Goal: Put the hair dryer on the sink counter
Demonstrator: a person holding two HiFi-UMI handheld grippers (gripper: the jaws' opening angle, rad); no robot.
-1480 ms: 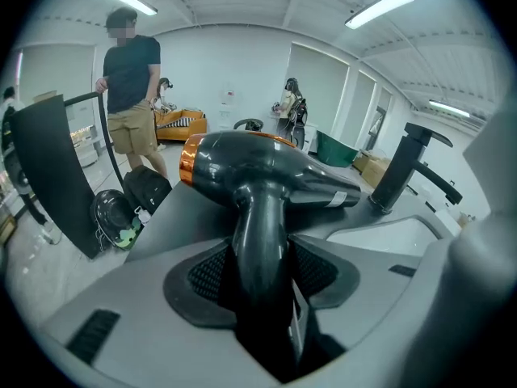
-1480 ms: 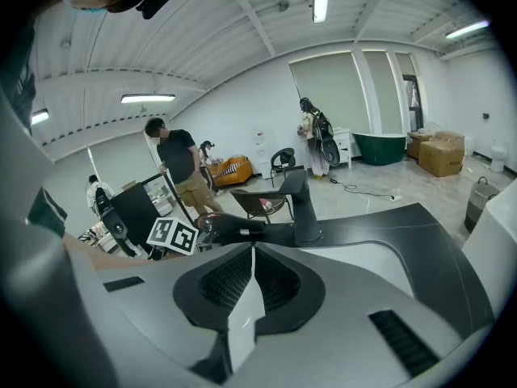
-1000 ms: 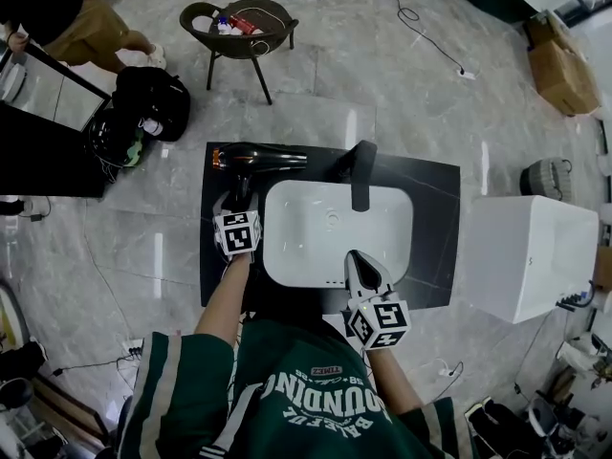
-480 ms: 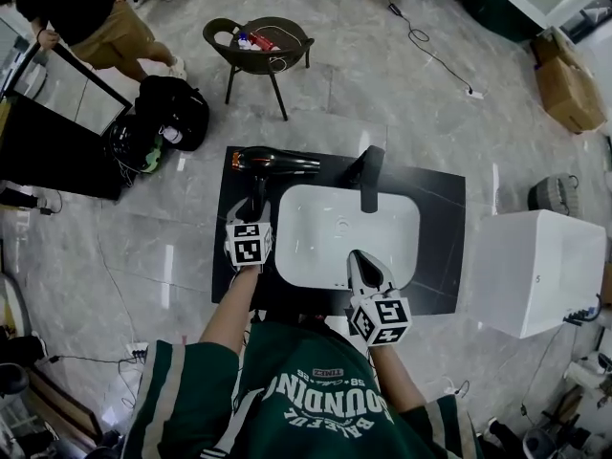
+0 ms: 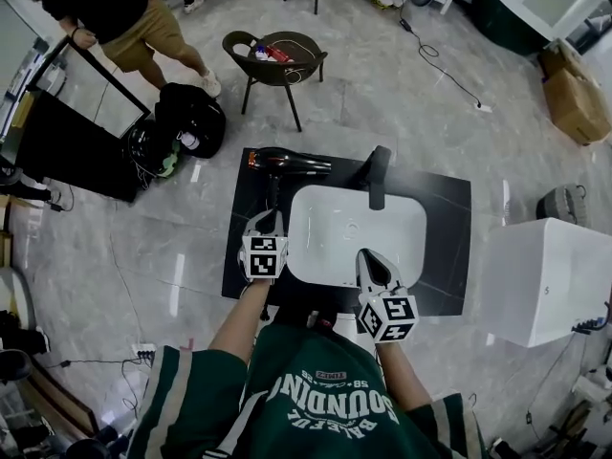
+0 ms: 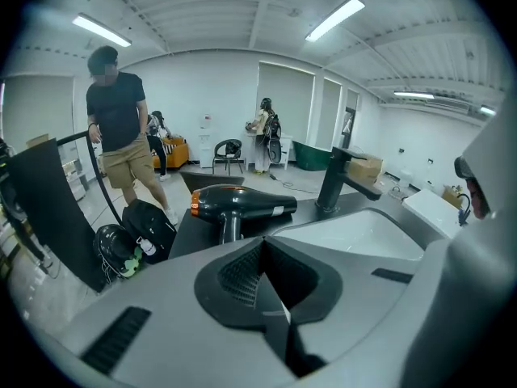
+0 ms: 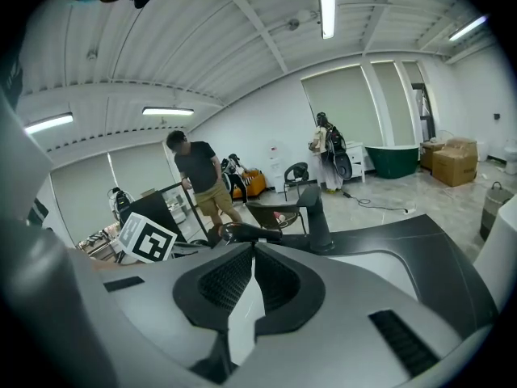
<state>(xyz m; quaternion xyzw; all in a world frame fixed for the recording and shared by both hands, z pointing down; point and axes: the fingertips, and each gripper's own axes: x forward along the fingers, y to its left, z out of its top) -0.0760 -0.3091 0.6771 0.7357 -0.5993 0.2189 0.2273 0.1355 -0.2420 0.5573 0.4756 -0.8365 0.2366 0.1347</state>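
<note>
The black hair dryer (image 5: 287, 163) lies on the dark sink counter (image 5: 449, 199) at its back left corner, handle pointing toward me. In the left gripper view the hair dryer (image 6: 238, 203) sits just ahead of the jaws. My left gripper (image 5: 270, 218) hovers over the counter's left strip, a short way behind the handle's end, shut with nothing between its jaws. My right gripper (image 5: 366, 257) is at the front rim of the white basin (image 5: 354, 232), shut and empty. The right gripper view shows the hair dryer (image 7: 242, 233) far off to the left.
A black faucet (image 5: 378, 175) stands behind the basin. A person (image 5: 115, 8) stands at the far left beside a black panel (image 5: 67, 132) and a black bag (image 5: 186, 118). A chair (image 5: 277, 51) with items lies beyond the counter, and a white block (image 5: 550, 275) stands on the right.
My left gripper has drawn back from the hair dryer's handle and its jaws have come together. The hair dryer stays on the counter. The right gripper barely moved.
</note>
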